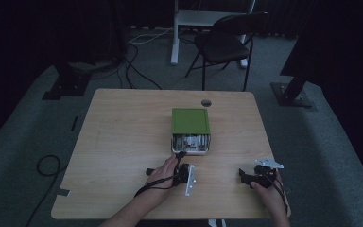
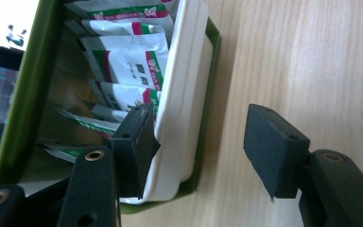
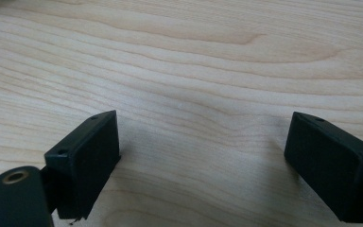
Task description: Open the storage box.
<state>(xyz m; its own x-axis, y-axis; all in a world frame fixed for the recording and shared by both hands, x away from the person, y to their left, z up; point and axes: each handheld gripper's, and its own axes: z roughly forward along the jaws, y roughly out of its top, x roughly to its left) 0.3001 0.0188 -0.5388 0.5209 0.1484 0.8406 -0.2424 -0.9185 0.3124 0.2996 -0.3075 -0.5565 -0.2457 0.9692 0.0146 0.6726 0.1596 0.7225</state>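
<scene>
Box [image 1: 191,130] near the surface's [image 1: 123,142] far edge: my left tool [image 2: 198,142] straddles its white rim, unclenched; right tool [image 3: 203,165] rests released, waiting.

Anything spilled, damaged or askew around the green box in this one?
Nothing spilled or damaged. The green box sits square, lid open, its sachets leaning unevenly inside the white tray. The left gripper straddles the box's wall, one pad inside.

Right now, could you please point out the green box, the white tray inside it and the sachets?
green box [image 1: 190,120]: high view, on its green lid.
white tray [image 2: 184,109]: left gripper view, on its side wall.
sachets [image 2: 130,61]: left gripper view, on one packet's printed face.
</scene>
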